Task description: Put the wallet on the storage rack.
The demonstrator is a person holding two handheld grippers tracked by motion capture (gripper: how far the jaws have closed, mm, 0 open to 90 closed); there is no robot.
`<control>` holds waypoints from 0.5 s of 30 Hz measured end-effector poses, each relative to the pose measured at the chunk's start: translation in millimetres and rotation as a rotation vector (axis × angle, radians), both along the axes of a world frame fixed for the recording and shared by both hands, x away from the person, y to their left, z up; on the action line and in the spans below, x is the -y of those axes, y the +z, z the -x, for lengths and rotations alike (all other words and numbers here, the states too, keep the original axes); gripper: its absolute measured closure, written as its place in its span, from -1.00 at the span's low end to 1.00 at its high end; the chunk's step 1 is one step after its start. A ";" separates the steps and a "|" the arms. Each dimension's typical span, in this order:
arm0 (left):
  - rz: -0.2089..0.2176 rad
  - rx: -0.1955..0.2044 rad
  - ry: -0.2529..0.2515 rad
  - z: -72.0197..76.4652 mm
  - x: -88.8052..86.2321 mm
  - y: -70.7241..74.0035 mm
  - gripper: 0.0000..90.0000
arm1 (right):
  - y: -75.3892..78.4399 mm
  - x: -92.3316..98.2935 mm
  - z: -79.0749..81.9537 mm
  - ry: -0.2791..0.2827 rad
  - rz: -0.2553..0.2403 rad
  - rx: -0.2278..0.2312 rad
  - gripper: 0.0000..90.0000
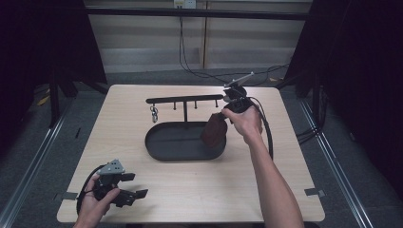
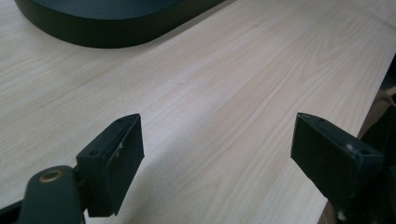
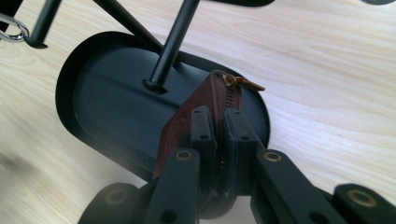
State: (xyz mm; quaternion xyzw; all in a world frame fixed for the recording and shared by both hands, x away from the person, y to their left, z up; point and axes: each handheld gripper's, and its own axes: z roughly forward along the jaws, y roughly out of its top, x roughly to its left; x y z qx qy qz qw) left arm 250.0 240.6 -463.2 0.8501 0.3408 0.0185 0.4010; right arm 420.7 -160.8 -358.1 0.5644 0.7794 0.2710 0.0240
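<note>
Grippers in my hands: two, my left gripper (image 1: 124,186) and my right gripper (image 1: 227,110)
Leather zip pouches: one brown pouch (image 1: 214,130), clamped in my right gripper
Oval black trays: one tray (image 1: 164,152), mid-desk
Hook racks: one rack (image 1: 183,100), rising from the tray
Pegs under the rack bar: four
Key rings: one key ring (image 1: 154,114), on the leftmost peg
Desks: one desk (image 1: 190,190)

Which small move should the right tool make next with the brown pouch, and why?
Probably lower it a little further, then release. The right tool is shut on the brown pouch, which hangs over the black tray at its right end.
</note>
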 end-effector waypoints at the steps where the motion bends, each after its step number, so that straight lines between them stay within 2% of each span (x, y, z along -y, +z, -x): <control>1: 0.000 0.000 0.000 0.1 0.0 0.0 -0.62 | -2.3 -0.2 -0.5 0.000 -0.008 0.001 0.86; 5: 0.001 -0.002 -0.003 0.1 -0.3 0.2 -0.62 | -12.1 -1.0 -1.5 -0.001 -0.045 0.012 0.86; 7: -0.002 -0.006 -0.011 0.3 0.3 -0.1 -0.62 | -16.6 -2.1 -0.7 -0.030 -0.061 0.024 0.86; 8: 0.000 -0.009 -0.012 0.3 0.8 -0.4 -0.62 | -20.4 -2.2 -1.6 -0.022 -0.073 0.017 0.86; 10: -0.001 -0.006 -0.010 0.3 0.6 -0.3 -0.62 | -26.3 -3.4 -1.5 -0.040 -0.087 0.024 0.86; 13: 0.002 -0.004 -0.005 0.0 -0.6 0.2 -0.62 | -35.6 -5.3 -1.6 -0.035 -0.111 0.026 0.86; 15: 0.002 -0.004 -0.004 0.0 -0.7 0.1 -0.62 | -40.7 -5.9 -0.8 -0.038 -0.125 0.048 0.86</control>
